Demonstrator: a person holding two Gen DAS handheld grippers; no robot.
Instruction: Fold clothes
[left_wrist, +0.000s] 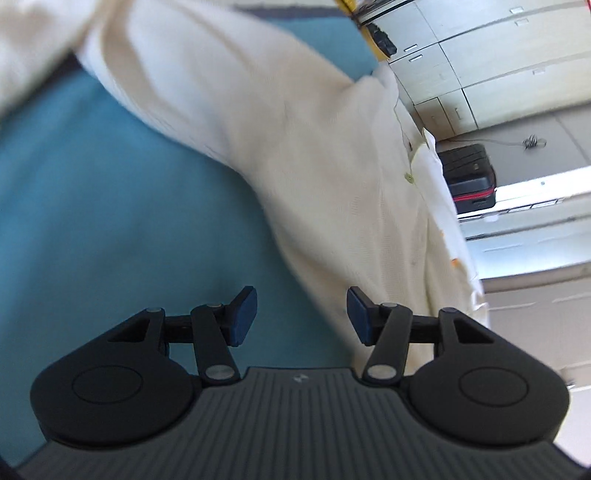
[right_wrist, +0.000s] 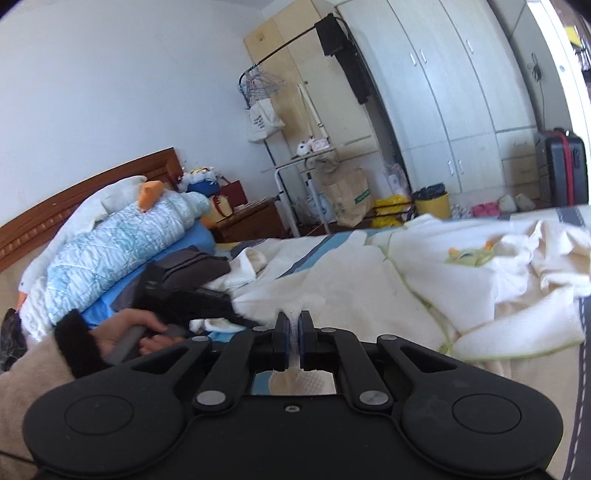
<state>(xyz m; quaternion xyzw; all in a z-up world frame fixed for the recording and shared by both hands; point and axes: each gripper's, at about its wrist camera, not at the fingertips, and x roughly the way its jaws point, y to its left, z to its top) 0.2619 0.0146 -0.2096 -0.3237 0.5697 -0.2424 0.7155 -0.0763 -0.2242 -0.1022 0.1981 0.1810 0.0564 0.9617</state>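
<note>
the right hand-held gripper (right_wrist: 294, 334) is pinching the cream garment (right_wrist: 351, 284) lying on the bed (right_wrist: 576, 218), while the left hand-held gripper (left_wrist: 302, 314) is gaping empty and should be taking the matching edge, keeping the cloth taut.

Grippers: two, the left gripper (left_wrist: 301, 314) and the right gripper (right_wrist: 294, 338)
Cream garments: one (right_wrist: 343, 284)
Hands in view: one (right_wrist: 127, 332)
Suitcases: one (right_wrist: 563, 168)
Yellow bins: one (right_wrist: 432, 205)
Tote bags on the rack: one (right_wrist: 263, 122)
Paper bags on the floor: one (right_wrist: 349, 197)
Headboards: one (right_wrist: 85, 192)
</note>
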